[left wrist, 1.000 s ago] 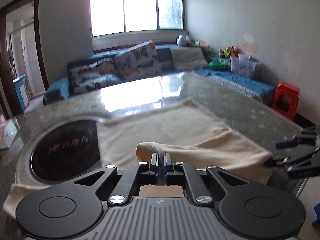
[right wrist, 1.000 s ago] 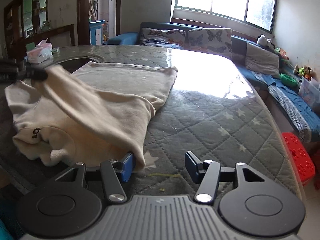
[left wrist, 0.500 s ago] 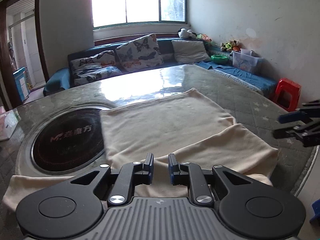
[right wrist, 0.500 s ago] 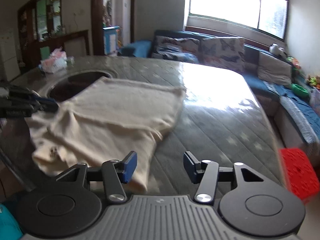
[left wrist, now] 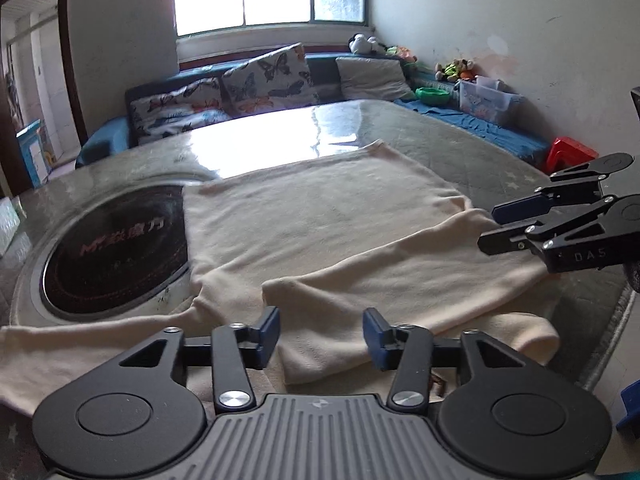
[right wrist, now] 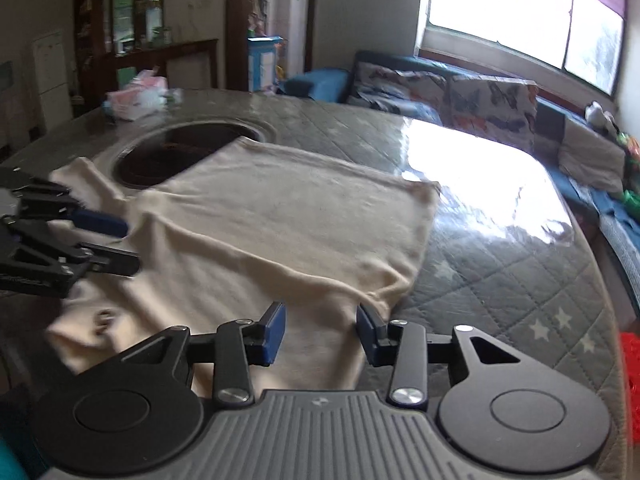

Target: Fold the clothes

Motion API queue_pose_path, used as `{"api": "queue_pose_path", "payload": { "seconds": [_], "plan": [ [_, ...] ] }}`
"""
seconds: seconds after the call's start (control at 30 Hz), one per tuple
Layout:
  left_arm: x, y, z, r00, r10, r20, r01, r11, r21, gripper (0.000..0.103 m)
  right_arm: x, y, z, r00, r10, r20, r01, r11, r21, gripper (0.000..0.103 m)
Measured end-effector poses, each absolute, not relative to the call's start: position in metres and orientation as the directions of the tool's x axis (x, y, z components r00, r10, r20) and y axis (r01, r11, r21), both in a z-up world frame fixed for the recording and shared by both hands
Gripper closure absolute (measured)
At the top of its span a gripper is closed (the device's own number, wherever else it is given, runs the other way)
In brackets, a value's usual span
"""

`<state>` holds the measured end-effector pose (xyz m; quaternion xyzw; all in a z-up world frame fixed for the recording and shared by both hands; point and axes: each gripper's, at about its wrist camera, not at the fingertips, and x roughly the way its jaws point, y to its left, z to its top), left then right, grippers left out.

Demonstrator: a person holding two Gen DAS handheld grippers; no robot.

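Low in both frames, each gripper's fingers stood apart, empty, over the shirt's (left wrist: pixel 320 216) folded sleeve (left wrist: pixel 380 280), left gripper (left wrist: pixel 320 332) and right gripper (right wrist: pixel 320 330) equally near.

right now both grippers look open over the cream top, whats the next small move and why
Probably bring the left gripper down to pinch the unfolded sleeve trailing off beside the round black inset. Both jaws stand open and empty, and one sleeve already lies folded across the cream garment.
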<state>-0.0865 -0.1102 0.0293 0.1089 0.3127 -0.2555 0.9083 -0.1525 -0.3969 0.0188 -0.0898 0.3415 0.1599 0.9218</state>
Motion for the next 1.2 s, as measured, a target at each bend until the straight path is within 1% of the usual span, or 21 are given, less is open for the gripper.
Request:
{"api": "queue_pose_path", "payload": {
  "seconds": [0.17, 0.27, 0.33, 0.4, 0.47, 0.5, 0.53, 0.57, 0.67, 0.7, 0.8, 0.83, 0.9, 0.97, 1.0, 1.03, 1.17, 1.2],
  "plan": [
    [-0.11, -0.126, 0.029, 0.665, -0.441, -0.602, 0.595, 0.801, 0.07, 0.05, -0.179, -0.371, 0.025, 0.691, 0.307, -0.654, -0.446, 0.893, -0.052, 0.063],
    [-0.12, -0.132, 0.018, 0.664, -0.43, -0.611, 0.61, 0.785, 0.11, 0.05, -0.189, -0.357, 0.017, 0.678, 0.312, -0.666, -0.48, 0.874, -0.079, 0.063],
    [-0.124, -0.132, 0.012, 0.664, -0.424, -0.616, 0.611, 0.782, 0.121, 0.05, -0.192, -0.352, 0.008, 0.653, 0.315, -0.689, -0.498, 0.864, -0.076, 0.063],
    [-0.126, -0.128, 0.012, 0.671, -0.423, -0.609, 0.607, 0.785, 0.122, 0.049, -0.195, -0.351, 0.007, 0.651, 0.32, -0.688, -0.504, 0.86, -0.078, 0.063],
    [-0.126, -0.124, 0.016, 0.674, -0.426, -0.603, 0.599, 0.793, 0.109, 0.045, -0.196, -0.351, 0.012, 0.655, 0.324, -0.683, -0.507, 0.858, -0.079, 0.063],
    [-0.126, -0.121, 0.018, 0.68, -0.427, -0.596, 0.592, 0.8, 0.102, 0.041, -0.195, -0.352, 0.015, 0.659, 0.326, -0.678, -0.507, 0.859, -0.079, 0.063],
    [-0.126, -0.118, 0.021, 0.687, -0.424, -0.589, 0.581, 0.808, 0.096, 0.034, -0.194, -0.352, 0.019, 0.663, 0.333, -0.67, -0.506, 0.859, -0.074, 0.063],
    [-0.124, -0.114, 0.022, 0.696, -0.417, -0.585, 0.565, 0.82, 0.089, 0.031, -0.192, -0.352, 0.021, 0.666, 0.337, -0.666, -0.506, 0.86, -0.071, 0.063],
    [-0.121, -0.102, 0.025, 0.719, -0.384, -0.58, 0.513, 0.856, 0.07, 0.026, -0.177, -0.349, 0.026, 0.67, 0.36, -0.649, -0.509, 0.86, -0.048, 0.062],
    [-0.119, -0.098, 0.025, 0.726, -0.369, -0.58, 0.494, 0.867, 0.067, 0.023, -0.172, -0.347, 0.025, 0.665, 0.369, -0.649, -0.511, 0.859, -0.037, 0.062],
    [-0.116, -0.082, 0.027, 0.749, -0.329, -0.576, 0.439, 0.897, 0.059, 0.017, -0.153, -0.339, 0.017, 0.642, 0.378, -0.667, -0.516, 0.856, -0.011, 0.063],
    [-0.115, -0.077, 0.028, 0.756, -0.315, -0.574, 0.419, 0.906, 0.056, 0.012, -0.148, -0.336, 0.016, 0.636, 0.384, -0.669, -0.52, 0.854, -0.005, 0.064],
    [-0.112, -0.064, 0.03, 0.773, -0.285, -0.567, 0.376, 0.925, 0.047, 0.008, -0.135, -0.328, 0.016, 0.617, 0.407, -0.673, -0.538, 0.843, 0.016, 0.064],
    [-0.108, -0.051, 0.031, 0.786, -0.253, -0.564, 0.332, 0.942, 0.041, 0.007, -0.124, -0.318, 0.015, 0.605, 0.421, -0.676, -0.551, 0.834, 0.027, 0.066],
    [-0.106, -0.044, 0.032, 0.793, -0.237, -0.562, 0.31, 0.95, 0.037, 0.007, -0.119, -0.313, 0.014, 0.598, 0.428, -0.678, -0.559, 0.829, 0.031, 0.07],
    [-0.104, -0.038, 0.033, 0.797, -0.223, -0.561, 0.29, 0.956, 0.033, 0.005, -0.116, -0.309, 0.014, 0.593, 0.433, -0.679, -0.565, 0.824, 0.032, 0.071],
    [-0.096, -0.016, 0.033, 0.808, -0.173, -0.563, 0.219, 0.976, 0.016, 0.003, -0.1, -0.286, 0.006, 0.568, 0.444, -0.693, -0.597, 0.802, 0.025, 0.073],
    [-0.094, -0.011, 0.033, 0.81, -0.16, -0.563, 0.201, 0.979, 0.011, 0.001, -0.098, -0.284, 0.005, 0.564, 0.445, -0.696, -0.6, 0.8, 0.025, 0.073]
  ]
}}
